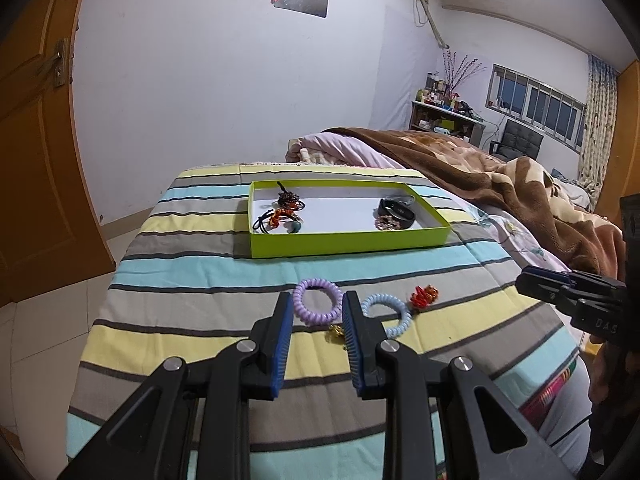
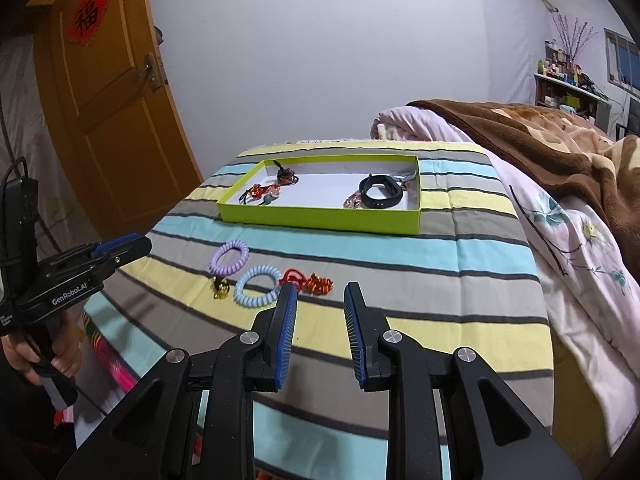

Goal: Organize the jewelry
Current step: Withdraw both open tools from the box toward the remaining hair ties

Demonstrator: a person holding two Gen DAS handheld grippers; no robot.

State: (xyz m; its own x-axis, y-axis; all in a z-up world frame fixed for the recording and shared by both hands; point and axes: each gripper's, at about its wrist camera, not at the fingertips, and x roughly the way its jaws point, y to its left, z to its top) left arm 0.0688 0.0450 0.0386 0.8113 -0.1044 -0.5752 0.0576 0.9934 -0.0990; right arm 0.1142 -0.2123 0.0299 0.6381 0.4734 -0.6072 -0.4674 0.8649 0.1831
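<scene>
A lime-green box (image 1: 344,242) (image 2: 320,222) lies on the striped cover. It holds a tangle of hair ties and beads (image 1: 282,212) on its left, and a black band (image 1: 396,210) (image 2: 380,194) on its right. In front of the box lie a purple coil tie (image 1: 316,317) (image 2: 228,272), a pale blue coil tie (image 1: 402,312) (image 2: 252,302), a red-orange bead piece (image 1: 424,296) (image 2: 318,284) and a small gold piece (image 1: 336,332) (image 2: 220,290). My left gripper (image 1: 318,296) (image 2: 132,246) hovers open by the purple tie, holding nothing. My right gripper (image 2: 321,286) (image 1: 532,280) is open near the red-orange piece.
The striped cover (image 1: 200,280) ends at a drop to the tiled floor on the left, near an orange door (image 2: 112,120). A brown blanket (image 2: 540,140) and pink floral sheet rise on the right. A person's hand (image 2: 60,356) grips the left gripper's handle.
</scene>
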